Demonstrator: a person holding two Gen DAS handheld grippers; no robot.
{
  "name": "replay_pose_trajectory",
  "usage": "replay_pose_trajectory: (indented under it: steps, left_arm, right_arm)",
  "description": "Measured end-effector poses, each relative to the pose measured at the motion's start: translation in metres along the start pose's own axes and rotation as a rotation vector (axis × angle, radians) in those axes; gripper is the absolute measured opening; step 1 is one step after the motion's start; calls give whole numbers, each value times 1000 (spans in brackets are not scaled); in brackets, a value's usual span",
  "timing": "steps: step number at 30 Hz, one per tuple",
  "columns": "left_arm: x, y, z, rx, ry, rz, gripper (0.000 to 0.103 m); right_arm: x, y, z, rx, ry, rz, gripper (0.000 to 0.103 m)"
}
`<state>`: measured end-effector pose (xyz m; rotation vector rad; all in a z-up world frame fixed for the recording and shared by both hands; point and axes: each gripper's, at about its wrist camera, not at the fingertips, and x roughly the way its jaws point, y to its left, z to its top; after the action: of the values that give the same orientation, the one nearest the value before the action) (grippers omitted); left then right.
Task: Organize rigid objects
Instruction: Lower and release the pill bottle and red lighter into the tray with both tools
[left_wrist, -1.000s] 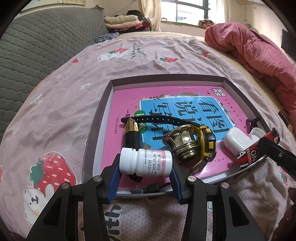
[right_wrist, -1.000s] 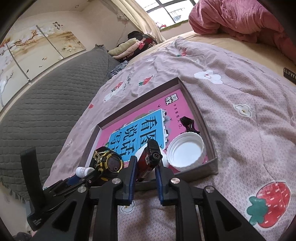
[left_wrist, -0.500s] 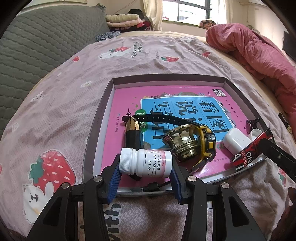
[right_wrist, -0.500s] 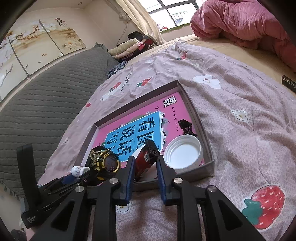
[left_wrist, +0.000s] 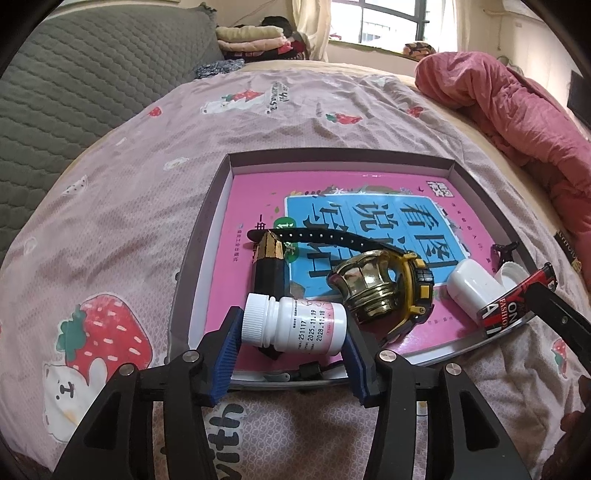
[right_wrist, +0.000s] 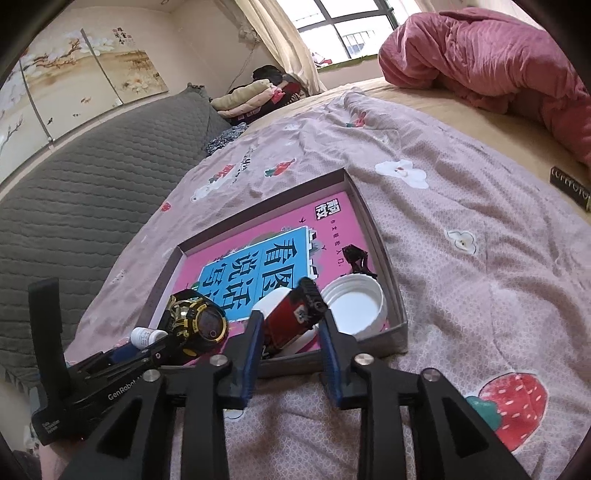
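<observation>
Since both items hang over the tray's (left_wrist: 199, 236) near edge, set each down flat. Left gripper (left_wrist: 291, 328) is clamped on the bottle (left_wrist: 295, 325), just before the watch (left_wrist: 410, 291). Right gripper (right_wrist: 291, 321) looks slackened around the lighter (right_wrist: 291, 317), beside the cap (right_wrist: 354, 306); withdraw straight back.
</observation>
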<state>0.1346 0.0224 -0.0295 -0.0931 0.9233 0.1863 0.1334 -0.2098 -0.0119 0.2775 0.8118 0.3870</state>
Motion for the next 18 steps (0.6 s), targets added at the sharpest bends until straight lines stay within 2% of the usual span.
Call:
replay_pose_trajectory:
  steps: [3,18]
  left_arm:
    - [-3,0,1,-3,-11,1,54]
    - [-9,1,4,-16,-20,-27,56]
  right_arm:
    - [-2,1,1,-4,-9,-3,51]
    - [-6,-3,3,-23,-21,-59,52]
